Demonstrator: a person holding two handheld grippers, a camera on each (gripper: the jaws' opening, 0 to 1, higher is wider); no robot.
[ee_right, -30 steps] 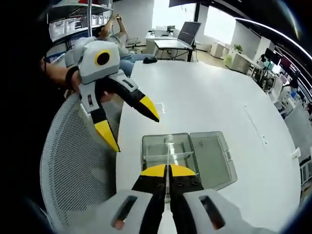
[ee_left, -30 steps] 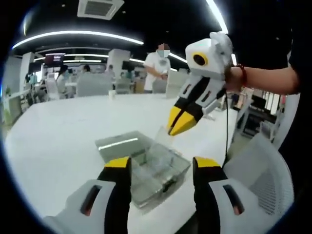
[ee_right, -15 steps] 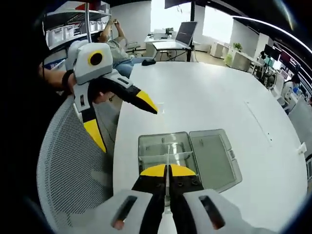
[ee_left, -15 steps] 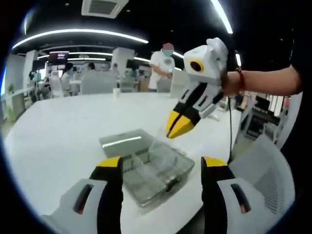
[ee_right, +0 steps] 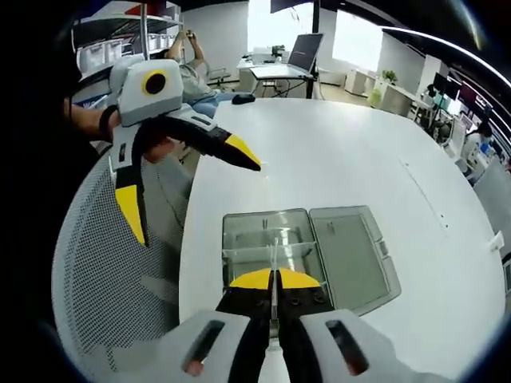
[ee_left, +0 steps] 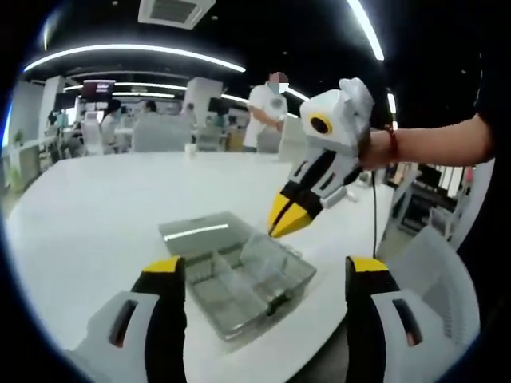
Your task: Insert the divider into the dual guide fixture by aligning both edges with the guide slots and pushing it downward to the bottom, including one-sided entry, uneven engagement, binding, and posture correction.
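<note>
You are in the lowering step: the divider [ee_right: 273, 257], a thin clear sheet, is pinched edge-on between the closed jaws of your right gripper [ee_right: 274, 281] and hangs over the clear box [ee_right: 263, 247], which sits on the white table [ee_right: 351, 152] near its edge, lid [ee_right: 347, 251] folded open flat beside it. In the right gripper view the sheet runs straight out from the jaw tips and crosses a fixed wall that already spans the box. In the left gripper view the same sheet [ee_left: 263, 254] stands tilted above the box [ee_left: 239, 275], just under the yellow tips of the right gripper [ee_left: 287, 219]. Whether its lower edge has entered any slot you cannot tell; the clear plastic hides that.

Your left gripper [ee_left: 267, 275] is held on the near side of the box with its jaws spread wide and nothing between them; from the right gripper view it [ee_right: 188, 187] hangs over the mesh chair [ee_right: 104, 271] beside the table edge, off the box.

Judging from this, the sheet is not seated. Next, square it to the box walls so both side edges meet their slots together, then press straight down. If one side catches first, ease back and level it. The free gripper could steady the box rim.
</note>
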